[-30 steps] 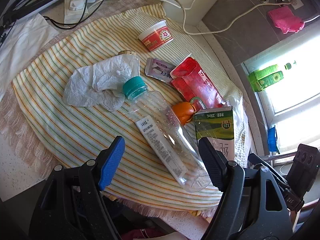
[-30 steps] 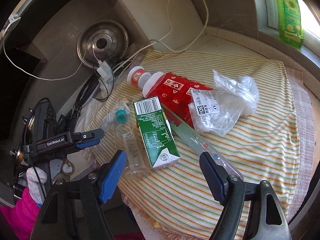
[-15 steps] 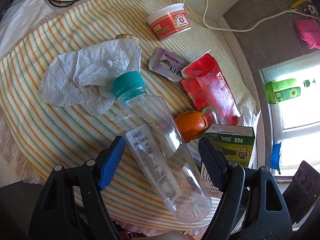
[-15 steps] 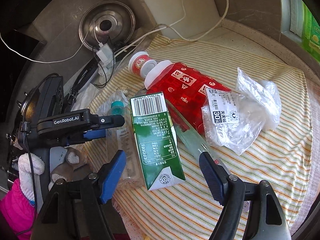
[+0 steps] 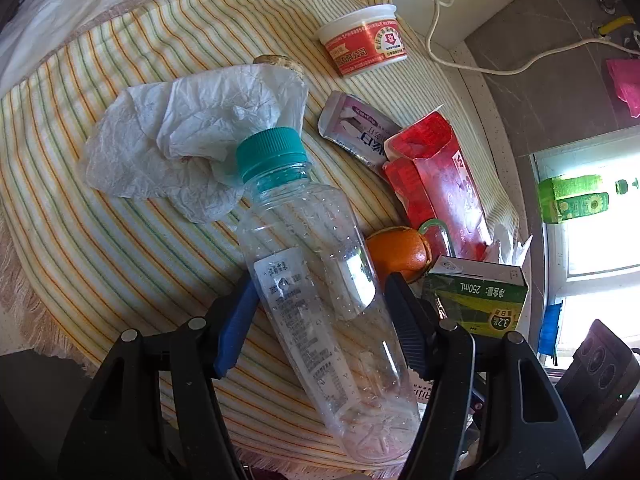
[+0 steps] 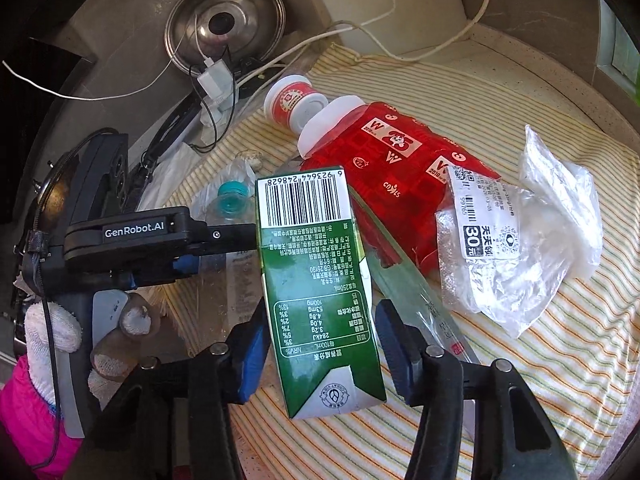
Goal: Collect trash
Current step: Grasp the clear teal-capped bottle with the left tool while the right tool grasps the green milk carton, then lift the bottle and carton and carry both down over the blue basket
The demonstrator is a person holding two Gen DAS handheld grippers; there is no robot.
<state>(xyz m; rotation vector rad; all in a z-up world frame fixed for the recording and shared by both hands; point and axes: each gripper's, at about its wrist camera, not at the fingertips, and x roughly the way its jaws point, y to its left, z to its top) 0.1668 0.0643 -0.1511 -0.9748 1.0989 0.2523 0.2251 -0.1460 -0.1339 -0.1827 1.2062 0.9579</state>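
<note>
On the striped cloth (image 5: 120, 240) covering the worktop, the left gripper (image 5: 320, 300) has its jaws pressed against both sides of the clear bottle (image 5: 316, 280). Just beside it, the right gripper (image 6: 320, 332) straddles the green carton (image 6: 320, 296), jaws nearly touching its sides without clearly pinching.

a striped cloth (image 5: 120, 248) with a frayed edge covers a pale speckled counter (image 6: 532, 80). grey tiled wall (image 5: 552, 92) behind. bright daylight pours through a window (image 5: 592, 240) (a green bottle (image 5: 572, 200) stands on its sill). white cables (image 5: 480, 64) trail across the counter.
</note>
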